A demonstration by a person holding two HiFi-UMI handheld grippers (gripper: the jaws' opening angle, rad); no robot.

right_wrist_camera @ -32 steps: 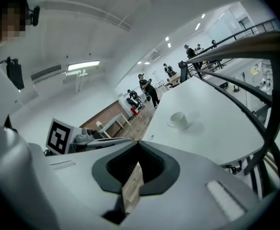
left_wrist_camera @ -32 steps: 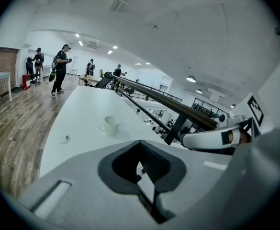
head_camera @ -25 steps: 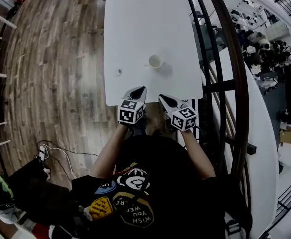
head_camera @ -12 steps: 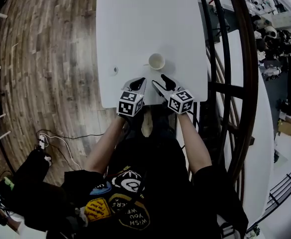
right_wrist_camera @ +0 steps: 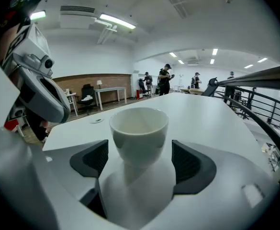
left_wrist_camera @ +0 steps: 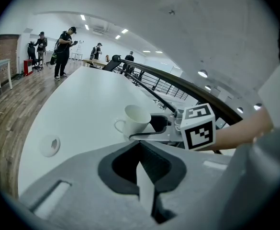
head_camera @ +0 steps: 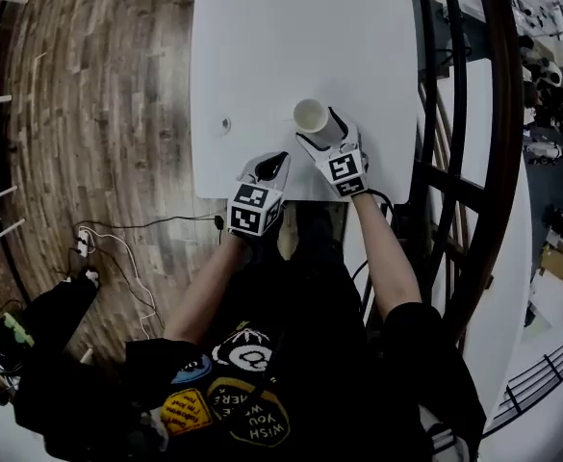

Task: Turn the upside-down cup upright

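A white cup [head_camera: 310, 115] with a handle stands on the white table [head_camera: 291, 27] near its front edge, wide mouth up. My right gripper [head_camera: 321, 131] reaches around it from the near side. Its jaws are opening, and the cup [right_wrist_camera: 139, 128] sits between the dark pads [right_wrist_camera: 190, 162] with a gap on each side. My left gripper [head_camera: 271, 165] hovers shut and empty over the table's front edge, left of the cup. In the left gripper view the cup [left_wrist_camera: 136, 120] shows its handle on the left, with the right gripper [left_wrist_camera: 151, 128] beside it and my left gripper [left_wrist_camera: 142, 162] shut below.
A round cable grommet [head_camera: 225, 123] lies in the table left of the cup. A dark curved railing [head_camera: 454, 114] runs along the table's right side. Wood floor [head_camera: 89, 94] lies to the left. Several people stand far off in the room.
My right gripper moved forward to the cup, rolled, and opened from shut, so the cup now sits between its jaws. The left gripper sank a little toward the table edge.
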